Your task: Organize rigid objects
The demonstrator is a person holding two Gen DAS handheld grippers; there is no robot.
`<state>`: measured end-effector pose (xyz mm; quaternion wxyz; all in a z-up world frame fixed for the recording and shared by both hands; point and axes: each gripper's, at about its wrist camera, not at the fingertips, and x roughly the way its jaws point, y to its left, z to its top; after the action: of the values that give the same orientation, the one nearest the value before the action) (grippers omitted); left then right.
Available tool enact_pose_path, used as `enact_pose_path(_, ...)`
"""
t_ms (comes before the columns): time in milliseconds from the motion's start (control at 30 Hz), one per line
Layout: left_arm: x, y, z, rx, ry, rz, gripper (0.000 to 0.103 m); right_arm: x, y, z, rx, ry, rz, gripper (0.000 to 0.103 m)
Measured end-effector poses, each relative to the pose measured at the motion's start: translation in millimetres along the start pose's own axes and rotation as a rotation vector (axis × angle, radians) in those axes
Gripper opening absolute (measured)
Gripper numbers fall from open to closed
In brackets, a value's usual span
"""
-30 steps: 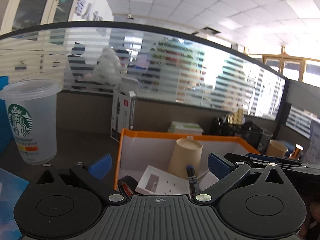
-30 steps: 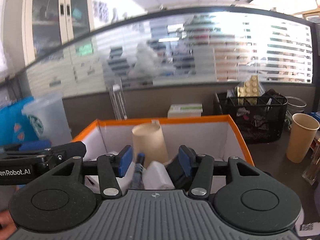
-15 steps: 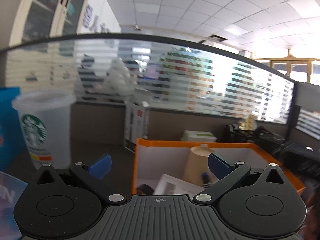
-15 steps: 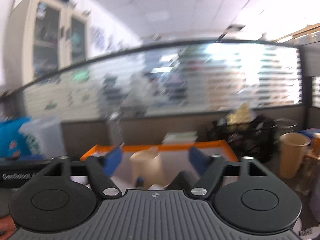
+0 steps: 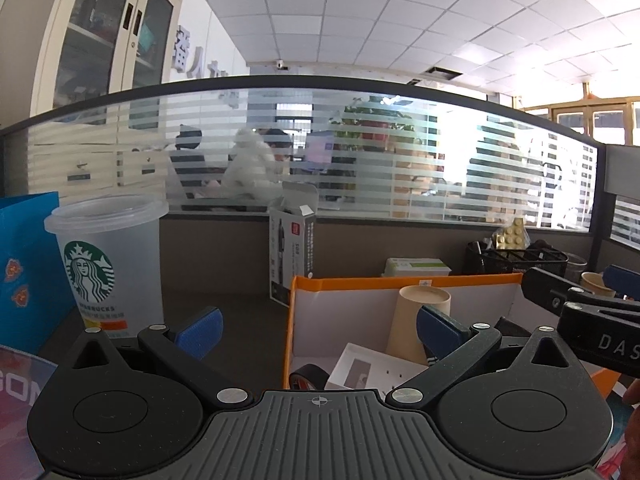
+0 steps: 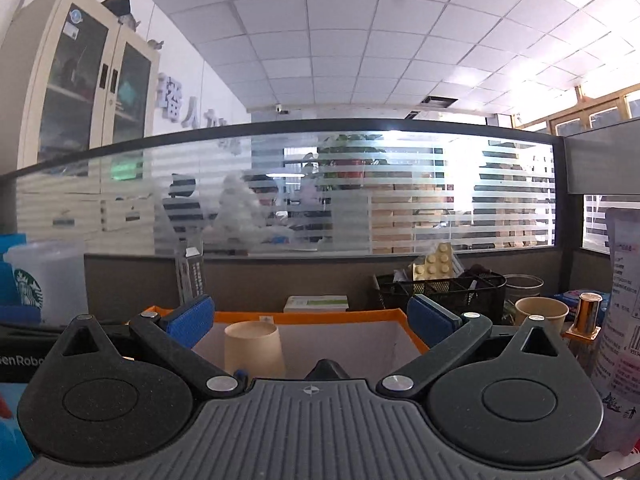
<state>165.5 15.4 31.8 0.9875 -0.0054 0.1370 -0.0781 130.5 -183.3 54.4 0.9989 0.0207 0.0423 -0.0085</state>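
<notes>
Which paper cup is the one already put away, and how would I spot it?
Find the orange-rimmed box in the middle of the desk. The upside-down paper cup stands inside it, near the back wall, behind a white card. The other paper cup sits upright outside the box, to the right beside the black mesh basket.

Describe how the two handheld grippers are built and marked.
Both grippers, left and right, look alike: a black ribbed body with a small crosshair mark, two round black discs, black linkage arms with silver rivets, and blue textured pads. White lettering runs along the side of each.
</notes>
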Motion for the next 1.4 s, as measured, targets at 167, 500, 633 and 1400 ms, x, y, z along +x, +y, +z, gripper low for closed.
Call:
enact_pose_path(167,0,2,-1,-0.011,0.005,-0.004,0.103,4,-1,-4,-0.004,0.019,-0.009,0.103)
enact_pose_path(500,1,1,-2,-0.011,0.021,-0.006,0.103,7,-3,-5,0.002,0.038,-0.006,0.103)
enact_pose_path(633,1,-2,-3,0.005,0.027,-0.012,0.103,8,-4,-5,-0.002,0.04,-0.01,0.103)
enact_pose_path(1400,-1,-16,-11,-0.018,0.157,-0.024,0.103,12,-5,-9,-0.018,0.074,-0.034,0.103)
